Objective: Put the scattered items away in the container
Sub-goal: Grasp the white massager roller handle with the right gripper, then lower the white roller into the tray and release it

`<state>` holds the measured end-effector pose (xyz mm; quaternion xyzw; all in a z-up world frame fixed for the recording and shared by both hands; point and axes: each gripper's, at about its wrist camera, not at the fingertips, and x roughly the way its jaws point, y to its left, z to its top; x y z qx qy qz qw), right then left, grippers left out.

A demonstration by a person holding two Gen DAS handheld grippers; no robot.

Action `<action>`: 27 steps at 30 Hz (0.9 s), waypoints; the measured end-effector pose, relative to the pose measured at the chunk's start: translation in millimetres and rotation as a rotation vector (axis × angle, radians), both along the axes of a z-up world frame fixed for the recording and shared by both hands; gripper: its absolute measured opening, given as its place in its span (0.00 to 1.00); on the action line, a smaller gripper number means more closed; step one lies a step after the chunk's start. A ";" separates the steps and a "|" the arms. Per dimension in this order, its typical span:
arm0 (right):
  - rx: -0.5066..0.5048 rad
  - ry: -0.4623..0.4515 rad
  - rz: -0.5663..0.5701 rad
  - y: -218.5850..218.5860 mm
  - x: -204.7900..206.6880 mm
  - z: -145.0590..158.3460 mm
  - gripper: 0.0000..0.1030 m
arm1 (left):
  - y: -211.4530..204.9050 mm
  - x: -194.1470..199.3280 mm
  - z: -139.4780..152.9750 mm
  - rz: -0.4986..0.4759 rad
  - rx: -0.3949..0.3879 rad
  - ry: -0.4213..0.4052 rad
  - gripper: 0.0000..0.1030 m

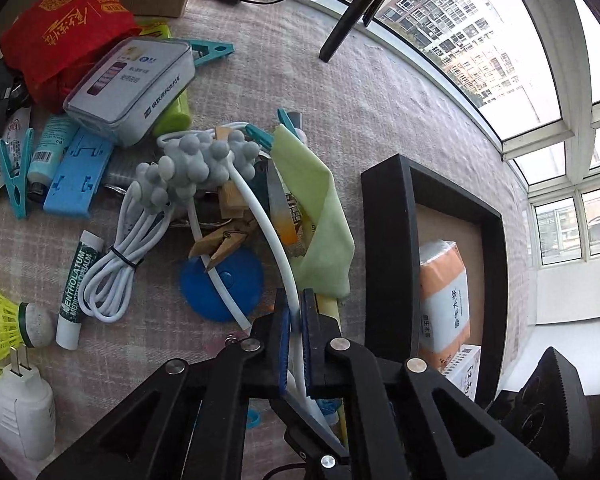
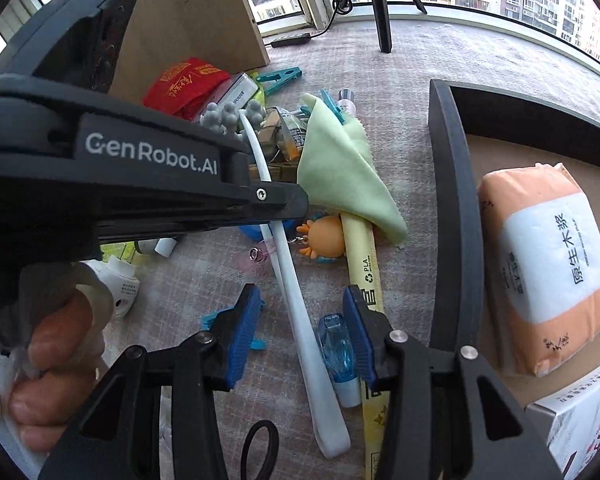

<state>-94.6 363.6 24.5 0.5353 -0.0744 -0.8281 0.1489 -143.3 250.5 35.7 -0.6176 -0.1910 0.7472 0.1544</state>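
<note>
Jaws of your left gripper (image 1: 295,314) clamp the long white plastic massager handle with grey knobbed head (image 1: 260,216); right gripper (image 2: 300,334) stands open above it, beside the black rectangular container (image 2: 454,216).

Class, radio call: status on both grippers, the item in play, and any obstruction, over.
Left gripper shut on white massager handle. Right gripper open, astride the handle's lower end. Black tray alongside, tissue pack inside. Green cloth crowds the handle.
</note>
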 end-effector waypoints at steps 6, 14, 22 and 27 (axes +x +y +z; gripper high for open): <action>-0.055 -0.004 -0.002 -1.4 1.0 6.7 0.22 | -8.7 6.4 19.0 -0.010 0.054 0.028 0.04; -0.112 0.059 -0.019 6.3 13.7 41.5 0.16 | -16.0 17.6 62.0 -0.011 0.095 0.121 0.04; -0.098 0.131 -0.063 20.2 37.0 73.8 0.15 | 8.0 22.0 88.8 -0.067 0.126 0.171 0.04; -0.076 0.161 -0.154 52.1 59.8 87.5 0.14 | 51.3 25.7 93.6 -0.163 0.114 0.180 0.04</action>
